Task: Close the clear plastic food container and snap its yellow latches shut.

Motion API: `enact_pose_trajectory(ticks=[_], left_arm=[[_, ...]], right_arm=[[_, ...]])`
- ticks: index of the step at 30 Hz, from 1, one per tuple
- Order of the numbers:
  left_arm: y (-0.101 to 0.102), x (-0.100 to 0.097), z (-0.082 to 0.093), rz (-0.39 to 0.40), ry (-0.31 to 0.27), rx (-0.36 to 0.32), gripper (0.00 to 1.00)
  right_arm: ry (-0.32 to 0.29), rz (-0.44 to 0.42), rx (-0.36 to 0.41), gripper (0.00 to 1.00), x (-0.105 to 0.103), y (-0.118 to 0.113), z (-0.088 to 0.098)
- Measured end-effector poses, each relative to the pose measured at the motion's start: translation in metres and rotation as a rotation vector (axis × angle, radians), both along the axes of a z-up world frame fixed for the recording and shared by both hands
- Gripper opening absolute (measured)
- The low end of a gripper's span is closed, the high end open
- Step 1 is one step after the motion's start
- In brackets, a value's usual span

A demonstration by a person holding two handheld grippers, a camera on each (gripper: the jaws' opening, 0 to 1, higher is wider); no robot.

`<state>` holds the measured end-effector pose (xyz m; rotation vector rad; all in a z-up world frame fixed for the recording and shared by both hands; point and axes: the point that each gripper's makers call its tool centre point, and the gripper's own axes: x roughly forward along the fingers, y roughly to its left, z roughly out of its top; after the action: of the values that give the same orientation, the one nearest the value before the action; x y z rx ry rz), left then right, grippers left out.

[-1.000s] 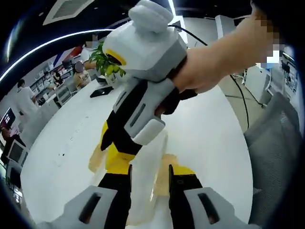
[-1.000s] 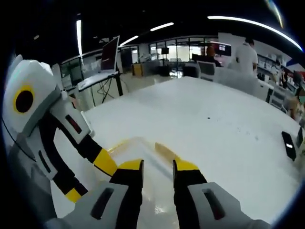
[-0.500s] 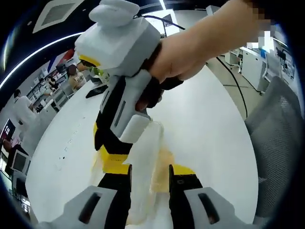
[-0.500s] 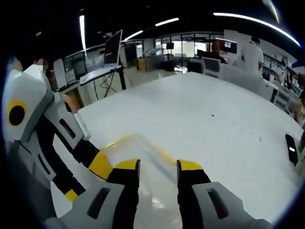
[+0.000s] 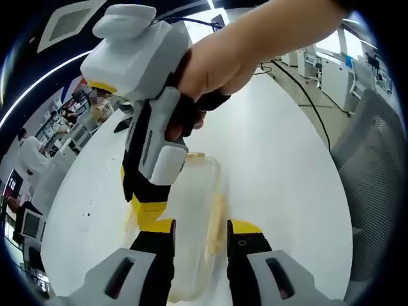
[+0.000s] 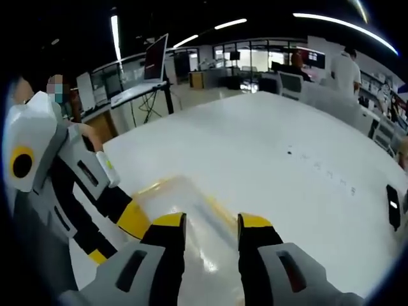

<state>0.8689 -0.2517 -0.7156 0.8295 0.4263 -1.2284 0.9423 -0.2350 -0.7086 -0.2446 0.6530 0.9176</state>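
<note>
1. On the white table (image 6: 268, 153) lies the clear plastic food container (image 5: 191, 223), directly ahead of both my grippers.
2. My left gripper (image 5: 200, 233) points down at its near edge, jaws apart with the container's edge between them.
3. My right hand (image 5: 217, 64) wraps the right gripper's handle from above, tilting that tool steeply down onto the container's far side.
4. Seen from the right gripper (image 6: 207, 226), its jaws stand apart over the lid, with a yellow latch (image 6: 220, 210) just ahead.
</note>
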Motion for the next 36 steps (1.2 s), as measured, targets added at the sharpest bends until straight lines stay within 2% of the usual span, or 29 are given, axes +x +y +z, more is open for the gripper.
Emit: enact_pose_trajectory(ticks=[6,14,19,24,36], left_arm=[[-0.001,0.002,-0.001,-0.003,-0.003,0.006,0.26],[-0.002,0.003,-0.002,-0.019,-0.009,0.019,0.28],[0.000,0.003,-0.002,-0.056,-0.024,0.058,0.29],[-0.001,0.003,-0.002,-0.070,0.008,0.096,0.30],[-0.002,0.006,-0.004,-0.103,0.010,0.168,0.31]], right_arm=[[0.047,0.083,-0.035,0.28,0.001,0.002,-0.002],[0.084,0.156,-0.040,0.29,0.000,0.003,-0.003],[0.144,0.267,-0.086,0.31,-0.004,0.005,-0.006],[0.169,0.343,-0.116,0.30,-0.004,0.008,-0.007],[0.349,0.500,-0.203,0.33,-0.003,0.002,-0.014]])
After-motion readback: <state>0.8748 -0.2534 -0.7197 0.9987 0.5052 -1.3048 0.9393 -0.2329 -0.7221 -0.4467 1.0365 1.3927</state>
